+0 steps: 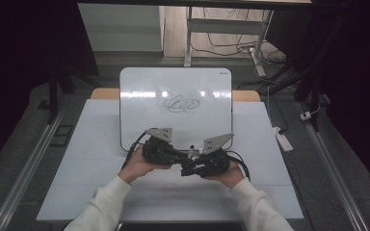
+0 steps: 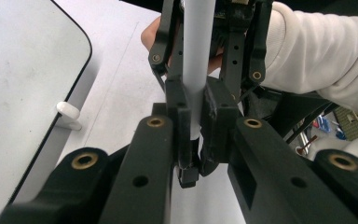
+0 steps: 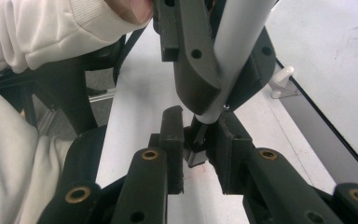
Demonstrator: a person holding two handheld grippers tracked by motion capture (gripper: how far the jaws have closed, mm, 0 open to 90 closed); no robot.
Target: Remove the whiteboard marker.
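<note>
Seen in the high view low and centre in the frame: two grippers meeting nose to nose over a pale table (image 1: 77,183), each held in a hand with a white sleeve (image 1: 101,204) coming up from the bottom edge. Left gripper (image 2: 196,126) clamped tight on the marker (image 2: 196,70), both pads pressed flat against the white barrel at mid-frame in the left gripper view, with the barrel running straight up to the top edge. Just below those pads, a short black end piece (image 2: 189,176) sticking out of the barrel toward the camera. Right gripper (image 3: 196,144) drawn close around that black end piece at lower centre of the right gripper view, jaws standing narrowly apart with the piece between them; cannot tell whether pressing on it or merely framing it. Above, in the same view, the white barrel slanting to the upper right through the other gripper's pads. Behind the grippers in the high view, a whiteboard (image 1: 139,91) lying flat on the table at centre frame, with a looping dark scribble (image 1: 180,104) near its middle. At the board's dark rim, a small white peg (image 3: 280,79), right of centre in the right gripper view.
</note>
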